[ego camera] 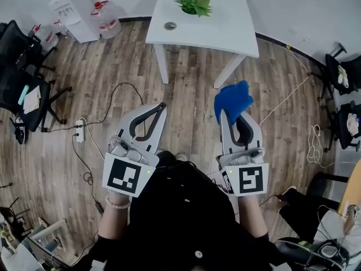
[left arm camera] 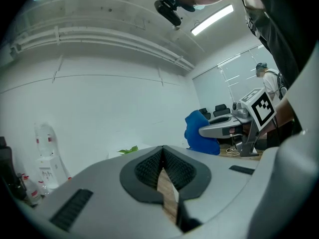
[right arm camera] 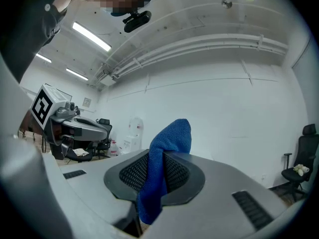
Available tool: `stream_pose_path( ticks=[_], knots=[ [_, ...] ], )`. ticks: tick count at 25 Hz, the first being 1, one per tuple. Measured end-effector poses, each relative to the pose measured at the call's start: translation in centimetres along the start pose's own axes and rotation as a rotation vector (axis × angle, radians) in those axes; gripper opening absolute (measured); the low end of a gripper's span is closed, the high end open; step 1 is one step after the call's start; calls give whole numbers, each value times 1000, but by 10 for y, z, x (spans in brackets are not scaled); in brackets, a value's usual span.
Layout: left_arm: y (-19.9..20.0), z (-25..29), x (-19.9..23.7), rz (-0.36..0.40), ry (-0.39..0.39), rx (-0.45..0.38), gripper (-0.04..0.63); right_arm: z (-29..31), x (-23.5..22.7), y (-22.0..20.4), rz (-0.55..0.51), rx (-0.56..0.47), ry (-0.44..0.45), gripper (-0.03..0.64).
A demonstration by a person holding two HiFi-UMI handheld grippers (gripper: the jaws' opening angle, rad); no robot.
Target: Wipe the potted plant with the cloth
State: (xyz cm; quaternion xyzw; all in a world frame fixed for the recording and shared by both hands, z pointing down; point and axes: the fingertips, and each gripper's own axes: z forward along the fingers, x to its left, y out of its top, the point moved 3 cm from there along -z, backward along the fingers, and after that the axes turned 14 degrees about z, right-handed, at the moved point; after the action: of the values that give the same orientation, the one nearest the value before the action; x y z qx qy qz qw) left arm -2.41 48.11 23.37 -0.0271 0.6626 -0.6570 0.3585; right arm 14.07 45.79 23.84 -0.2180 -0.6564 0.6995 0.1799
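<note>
My left tool [ego camera: 161, 107] is closed, pads together. My right tool [ego camera: 224, 117] pinches the blue cloth [ego camera: 232, 99], which is bunched past its tips. The potted plant [ego camera: 194, 4] stands on the white table [ego camera: 237, 21] beside a small round thing [ego camera: 170, 25], perhaps a lid. Both tools are well short of that table, over the wooden floor [ego camera: 186, 89].

Grey left hand-held gripper [ego camera: 162, 106], perhaps beaded bracelet [ego camera: 117, 204], black top [ego camera: 186, 213].
</note>
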Motion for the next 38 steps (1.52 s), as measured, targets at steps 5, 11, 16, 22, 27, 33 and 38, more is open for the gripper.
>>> stream_pose_path(
  ticks=[5, 11, 16, 22, 27, 33, 38],
  knots=[
    [4, 7, -7, 4, 3, 1, 12, -6, -11, -1, -3, 2, 1, 84],
    [1, 16, -8, -5, -1, -2, 12, -4, -18, -4, -7, 8, -2, 84],
    [-4, 30, -4, -1, -12, -9, 12, 4, -25, -7, 0, 11, -8, 84],
    [-13, 57, 17, -13, -30, -14, 12, 32, -41, -10, 47, 28, -31, 84],
    [-26, 86, 42, -18, -42, -15, 12, 64, -53, -13, 28, 46, -50, 84],
    [-37, 128, 80, -21, -68, -16, 12, 116, -71, -6, 31, 49, -72, 84],
    [-51, 164, 116, -30, -93, -19, 12, 162, -86, -1, 32, 56, -98, 84]
  ],
)
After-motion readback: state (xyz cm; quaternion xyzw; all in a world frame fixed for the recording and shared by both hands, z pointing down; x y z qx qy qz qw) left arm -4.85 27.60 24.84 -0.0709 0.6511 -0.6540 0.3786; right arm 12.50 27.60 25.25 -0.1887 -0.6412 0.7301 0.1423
